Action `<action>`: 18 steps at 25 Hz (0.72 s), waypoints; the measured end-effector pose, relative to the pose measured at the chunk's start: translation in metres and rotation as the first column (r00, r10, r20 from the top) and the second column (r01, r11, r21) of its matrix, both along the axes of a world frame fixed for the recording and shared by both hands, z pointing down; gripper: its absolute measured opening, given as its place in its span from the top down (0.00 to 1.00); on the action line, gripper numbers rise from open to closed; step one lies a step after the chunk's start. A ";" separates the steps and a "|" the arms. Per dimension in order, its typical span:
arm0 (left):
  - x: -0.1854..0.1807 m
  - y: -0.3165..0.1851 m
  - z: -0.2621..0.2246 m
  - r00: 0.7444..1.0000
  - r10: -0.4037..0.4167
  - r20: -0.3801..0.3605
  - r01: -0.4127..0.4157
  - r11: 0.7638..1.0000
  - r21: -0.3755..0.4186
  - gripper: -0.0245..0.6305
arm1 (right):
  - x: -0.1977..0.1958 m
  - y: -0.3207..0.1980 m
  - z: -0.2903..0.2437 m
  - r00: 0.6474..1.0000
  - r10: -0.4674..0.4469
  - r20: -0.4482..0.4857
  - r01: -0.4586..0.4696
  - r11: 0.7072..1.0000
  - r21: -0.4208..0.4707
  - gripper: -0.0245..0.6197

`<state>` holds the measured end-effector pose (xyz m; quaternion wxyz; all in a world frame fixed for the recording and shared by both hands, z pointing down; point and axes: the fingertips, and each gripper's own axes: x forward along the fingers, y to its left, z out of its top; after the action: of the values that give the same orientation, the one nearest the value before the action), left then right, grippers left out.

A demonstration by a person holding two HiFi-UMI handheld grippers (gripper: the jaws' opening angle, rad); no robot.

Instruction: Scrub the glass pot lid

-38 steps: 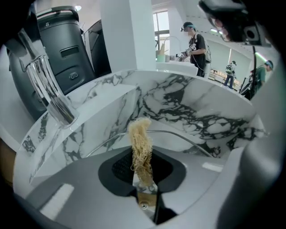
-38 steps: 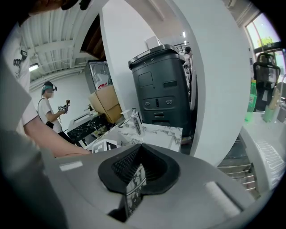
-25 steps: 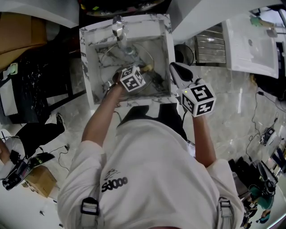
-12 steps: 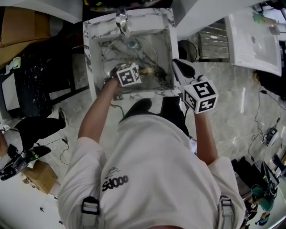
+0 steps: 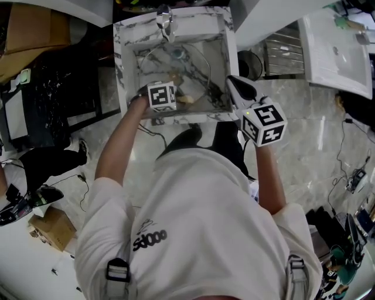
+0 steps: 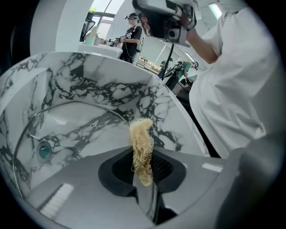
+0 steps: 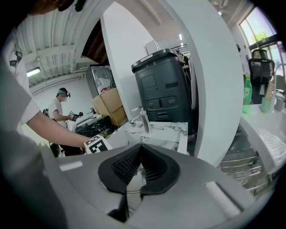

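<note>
Left gripper (image 6: 143, 154) is clamped on a tan, fibrous scrubber (image 6: 141, 138), a good tuft of it sticking out past the jaws and pointing down into the marble sink (image 6: 147, 96). There's the lid (image 6: 80, 127): clear glass inside the basin, its thin metal rim sweeping in an arc across the sink wall, a small vent hole showing in the glass. It looks propped against the wall rather than lying flat, though I can't be sure. The drain (image 6: 44, 151) sits low on the left beside it.

The scrubber's tip lines up just beside the near stretch of rim. Whether it is touching the glass I can't tell.

Over to the right gripper (image 7: 139, 147): jaws pressed together at the tips, nothing that I can make out pinched between them. From the head view it hangs outside the sink, off the right front corner, well clear of the lid. So nothing steadies the lid except the basin.

Progress, as I read it: the tool is in hand and the lid is in the sink, so the setup is done. No suds, no water from the faucet (image 5: 166, 17), no visible smear on the glass, so I can't judge how much of the lid is scrubbed. The scrubbing looks mostly left to do.
</note>
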<state>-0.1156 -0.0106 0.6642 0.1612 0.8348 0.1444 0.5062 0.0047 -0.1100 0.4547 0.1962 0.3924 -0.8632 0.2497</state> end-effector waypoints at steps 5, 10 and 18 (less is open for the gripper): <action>-0.023 0.012 -0.001 0.993 0.081 0.088 -0.077 0.996 -0.051 0.89 | -0.010 0.005 0.001 1.000 -0.019 0.004 0.019 1.000 -0.001 0.96; -0.045 0.016 0.000 0.971 0.162 0.179 -0.146 0.985 -0.096 0.89 | -0.018 0.009 0.006 0.999 -0.036 0.004 0.036 0.999 -0.011 0.96; -0.086 0.009 0.003 0.910 0.236 0.340 -0.202 0.970 -0.134 0.89 | -0.028 0.011 0.011 0.998 -0.056 0.008 0.056 0.998 -0.024 0.96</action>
<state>-0.2020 -0.0012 0.6674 0.1667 0.6999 0.2301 0.6553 -0.0234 -0.0993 0.4656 0.2047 0.3646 -0.8716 0.2559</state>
